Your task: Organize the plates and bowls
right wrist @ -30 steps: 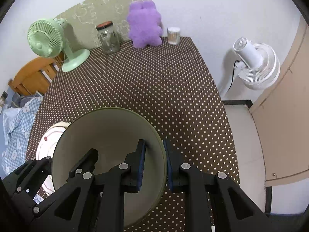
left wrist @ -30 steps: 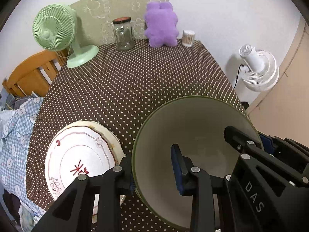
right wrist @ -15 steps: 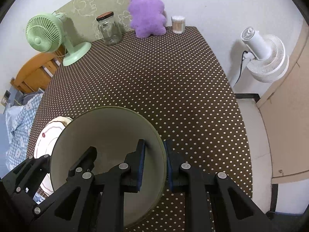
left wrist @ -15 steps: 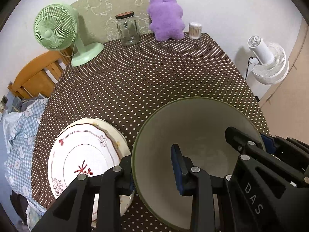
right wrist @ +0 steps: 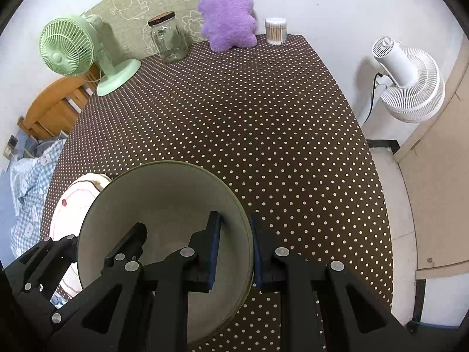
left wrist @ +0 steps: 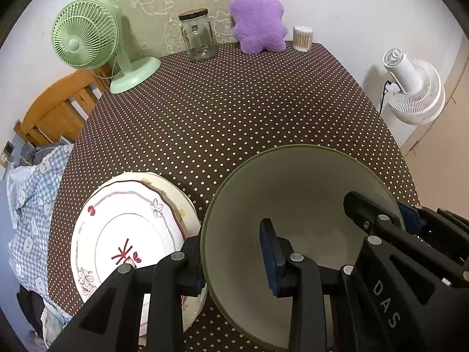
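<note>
Both claws have drawn back with the bowl over the last second, so more of the dotted table (left wrist: 234,111) shows in the upper frame. The big green-rimmed bowl (left wrist: 296,193) fills the lower centre, the left claw (left wrist: 231,252) clamped on its left rim, the right claw (right wrist: 234,243) pinching its right rim. The stacked plates (left wrist: 126,223) lie lower left.

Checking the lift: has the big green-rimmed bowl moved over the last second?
Yes. The green-rimmed bowl, clamped by both grippers, sits farther from the purple plush toy than before, drawn back and likely higher above the dotted tablecloth.
</note>
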Demonstrator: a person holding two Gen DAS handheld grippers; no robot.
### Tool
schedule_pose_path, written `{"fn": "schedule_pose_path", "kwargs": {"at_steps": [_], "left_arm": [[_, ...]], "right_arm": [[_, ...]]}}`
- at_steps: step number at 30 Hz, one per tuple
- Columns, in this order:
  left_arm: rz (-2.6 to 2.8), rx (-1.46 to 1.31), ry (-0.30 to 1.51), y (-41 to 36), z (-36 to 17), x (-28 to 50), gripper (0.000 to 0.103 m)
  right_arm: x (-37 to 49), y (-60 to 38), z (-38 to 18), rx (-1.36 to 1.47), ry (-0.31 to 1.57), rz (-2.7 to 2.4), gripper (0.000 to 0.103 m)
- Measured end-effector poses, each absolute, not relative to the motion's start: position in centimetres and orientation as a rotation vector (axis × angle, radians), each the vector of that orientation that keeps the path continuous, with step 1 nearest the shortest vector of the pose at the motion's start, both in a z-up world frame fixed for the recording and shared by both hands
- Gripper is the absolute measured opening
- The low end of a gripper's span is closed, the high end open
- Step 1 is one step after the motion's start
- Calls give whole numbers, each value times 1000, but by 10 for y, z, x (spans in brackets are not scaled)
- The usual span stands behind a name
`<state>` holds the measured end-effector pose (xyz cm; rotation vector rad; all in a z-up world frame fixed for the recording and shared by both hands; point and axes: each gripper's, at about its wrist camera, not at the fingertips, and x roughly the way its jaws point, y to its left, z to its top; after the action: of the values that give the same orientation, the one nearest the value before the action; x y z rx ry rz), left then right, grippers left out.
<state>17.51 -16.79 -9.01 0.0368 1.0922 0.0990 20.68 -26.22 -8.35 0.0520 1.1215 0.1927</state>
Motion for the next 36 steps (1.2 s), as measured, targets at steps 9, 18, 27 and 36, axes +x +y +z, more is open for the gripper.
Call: {"fn": "schedule_pose_path", "kwargs": {"at_steps": [9,18,27,36], "left_arm": [[113,-14,1103,-166,-86,170,37],[77,-52,1081,-166,-80,162,64],[-27,-69,1083,-158,-86,173,81],[-117,-101,1135,-148,-107,190,83]], "right_arm": [[202,-271,-81,82,1146,245,22],[201,-274,-73,59,1155,300,34],[209,-277,-78,98,1187,288,62],[218,-272,-100,149,1233,226,62]]}}
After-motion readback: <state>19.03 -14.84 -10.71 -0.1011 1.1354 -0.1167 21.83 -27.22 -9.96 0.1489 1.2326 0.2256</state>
